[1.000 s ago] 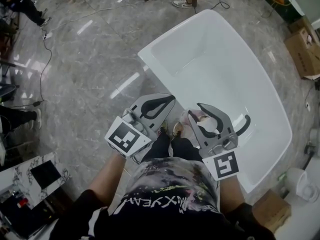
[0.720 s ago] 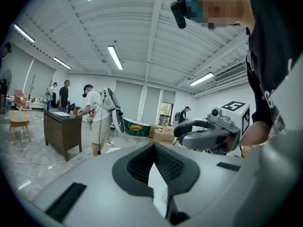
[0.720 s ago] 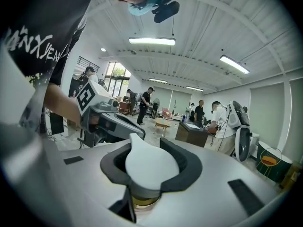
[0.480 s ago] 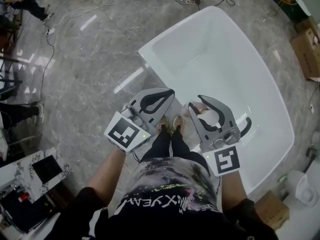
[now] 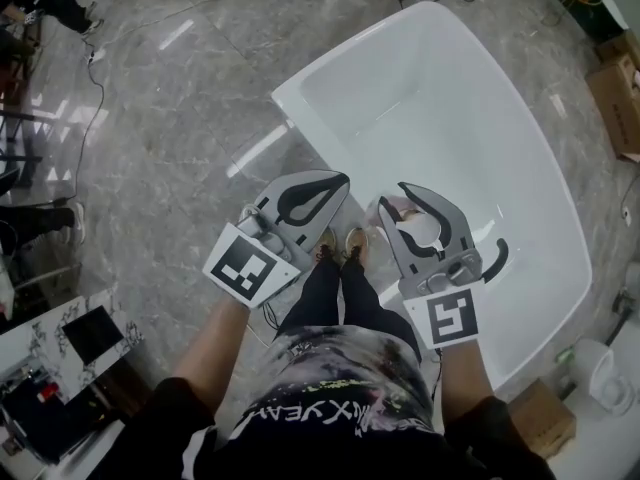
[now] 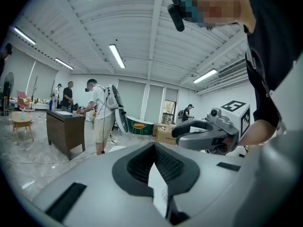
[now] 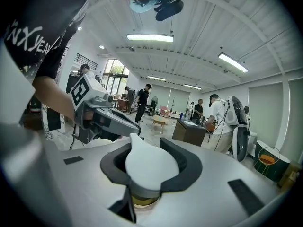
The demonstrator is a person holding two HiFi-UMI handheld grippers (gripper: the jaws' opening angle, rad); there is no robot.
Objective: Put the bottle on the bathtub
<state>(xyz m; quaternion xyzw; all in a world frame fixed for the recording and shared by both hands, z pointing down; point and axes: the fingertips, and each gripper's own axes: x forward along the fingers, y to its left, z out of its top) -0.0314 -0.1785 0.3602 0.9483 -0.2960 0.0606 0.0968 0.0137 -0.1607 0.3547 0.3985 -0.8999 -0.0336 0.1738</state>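
Right tool (image 5: 397, 198) grips the bottle (image 5: 421, 233), left tool (image 5: 340, 181) closed and empty; seat bottle squarely on the bathtub (image 5: 480, 118) rim before releasing.

The glossy grey, marble-patterned floor (image 5: 180, 148) carried a white bathtub (image 5: 450, 118) that stood at a slant across it, with the person's shoes (image 5: 340, 244) planted just beside its near rim. A black cable (image 5: 97, 118) trailed over the tiles at the left, and a cardboard box (image 5: 622, 103) sat to the tub's right.
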